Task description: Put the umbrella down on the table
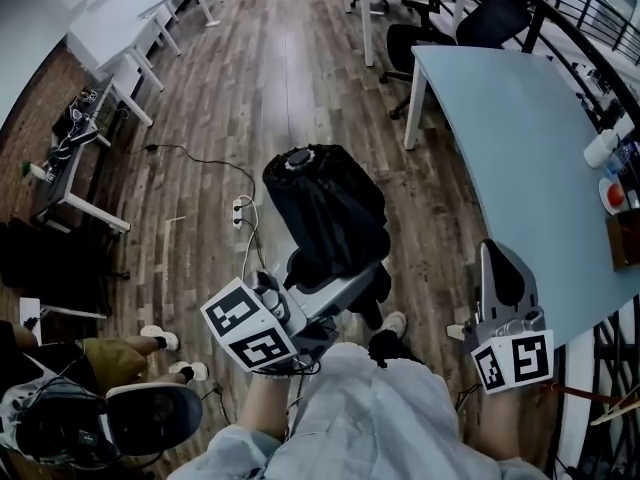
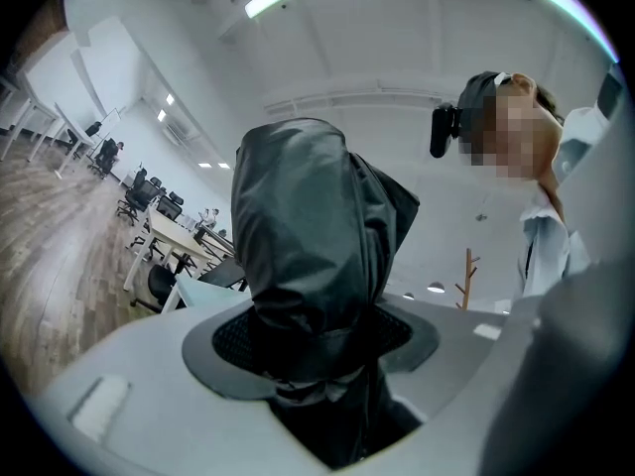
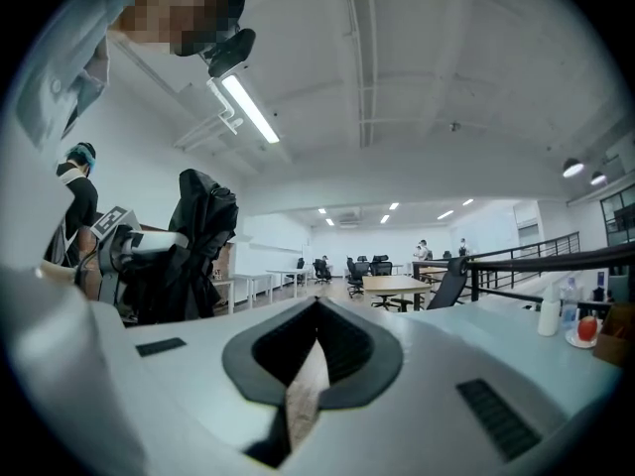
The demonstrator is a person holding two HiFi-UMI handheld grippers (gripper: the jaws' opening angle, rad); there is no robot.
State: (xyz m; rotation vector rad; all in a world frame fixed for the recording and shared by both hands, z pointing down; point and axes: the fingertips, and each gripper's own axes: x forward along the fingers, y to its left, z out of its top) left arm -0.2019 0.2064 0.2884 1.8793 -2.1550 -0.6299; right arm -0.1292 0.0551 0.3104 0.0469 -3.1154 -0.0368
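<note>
Between the jaws of the left tool (image 2: 314,353), a folded black umbrella (image 2: 303,231) is clamped; the right tool (image 3: 316,310) is clenched, empty.

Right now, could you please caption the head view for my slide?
Left gripper holds a folded black umbrella over the wooden floor; empty right gripper beside the pale blue table.

Creased, faintly glossy black cloth is being shown on the umbrella (image 1: 325,203), smooth matt grey plastic on the left tongs (image 2: 316,339), and streaked wood planks on the floor (image 1: 250,78).
</note>
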